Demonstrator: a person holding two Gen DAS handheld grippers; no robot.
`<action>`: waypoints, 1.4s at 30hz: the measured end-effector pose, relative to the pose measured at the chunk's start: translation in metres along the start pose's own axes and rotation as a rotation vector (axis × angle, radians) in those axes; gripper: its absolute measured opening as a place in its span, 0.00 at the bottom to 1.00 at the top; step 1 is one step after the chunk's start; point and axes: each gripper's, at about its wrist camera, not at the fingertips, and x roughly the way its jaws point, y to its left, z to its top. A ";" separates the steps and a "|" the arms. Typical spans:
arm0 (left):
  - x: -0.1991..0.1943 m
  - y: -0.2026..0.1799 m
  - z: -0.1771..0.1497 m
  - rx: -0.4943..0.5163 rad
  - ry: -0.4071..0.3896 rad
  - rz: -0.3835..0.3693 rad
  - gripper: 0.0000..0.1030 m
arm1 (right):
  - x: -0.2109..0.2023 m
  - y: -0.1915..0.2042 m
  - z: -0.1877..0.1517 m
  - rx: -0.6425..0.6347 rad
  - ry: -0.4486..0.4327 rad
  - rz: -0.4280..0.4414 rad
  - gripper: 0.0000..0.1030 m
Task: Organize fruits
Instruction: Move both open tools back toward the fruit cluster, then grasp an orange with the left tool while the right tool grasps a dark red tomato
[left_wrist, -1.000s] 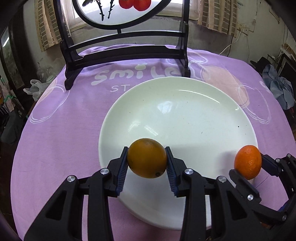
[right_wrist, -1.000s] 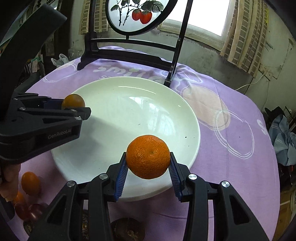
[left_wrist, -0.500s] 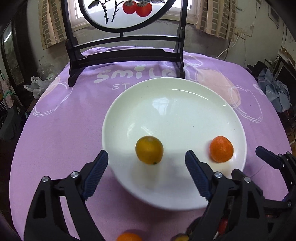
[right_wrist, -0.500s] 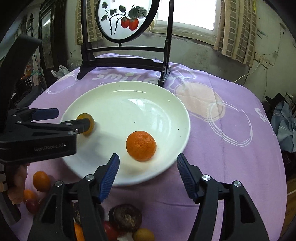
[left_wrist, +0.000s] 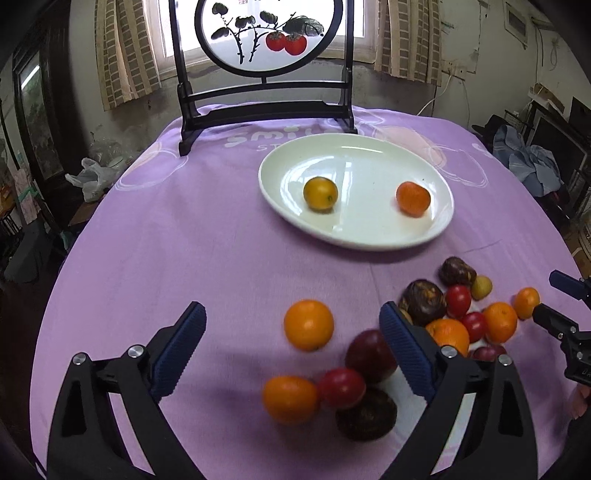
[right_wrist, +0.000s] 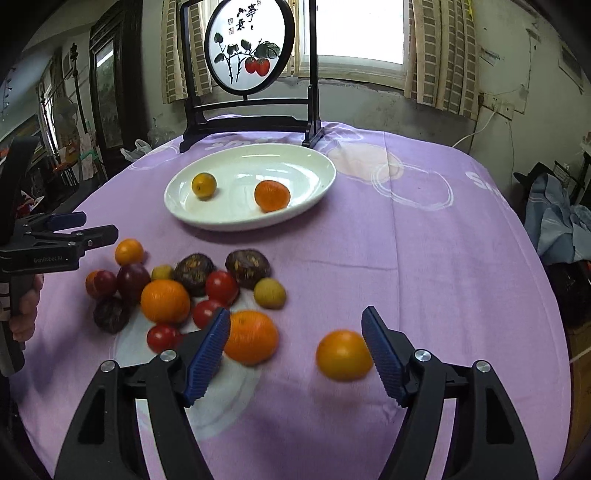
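A white plate (left_wrist: 439, 225) (right_wrist: 317, 186) holds a yellow-orange citrus (left_wrist: 320, 194) (right_wrist: 204, 185) and an orange mandarin (left_wrist: 413, 198) (right_wrist: 272, 195). My left gripper (left_wrist: 291, 347) is open and empty, held above the cloth with a loose orange (left_wrist: 308, 325) between its fingers' line of sight. My right gripper (right_wrist: 295, 350) is open and empty, with an orange (right_wrist: 343, 355) by its right finger and a mandarin (right_wrist: 251, 341) by its left. A pile of oranges, red fruits and dark brown fruits (right_wrist: 192, 275) (left_wrist: 423, 297) lies on the purple cloth.
A black wooden stand with a round painted screen (left_wrist: 264, 35) (right_wrist: 249, 48) stands at the table's far side behind the plate. The left gripper also shows in the right wrist view (right_wrist: 66, 236). The table's edges drop off left and right.
Both grippers let go of their fruit onto the plate, opened wide and pulled back toward the near side, so the pile of loose fruit has come into view.
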 end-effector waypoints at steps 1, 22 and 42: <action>-0.003 0.003 -0.007 -0.004 0.000 -0.002 0.90 | -0.003 0.000 -0.007 0.003 0.003 0.002 0.72; -0.008 0.018 -0.071 0.024 0.070 -0.008 0.90 | 0.000 0.029 -0.050 -0.023 0.107 0.074 0.72; 0.022 0.006 -0.049 0.031 0.114 -0.068 0.38 | 0.001 0.049 -0.044 -0.060 0.119 0.109 0.72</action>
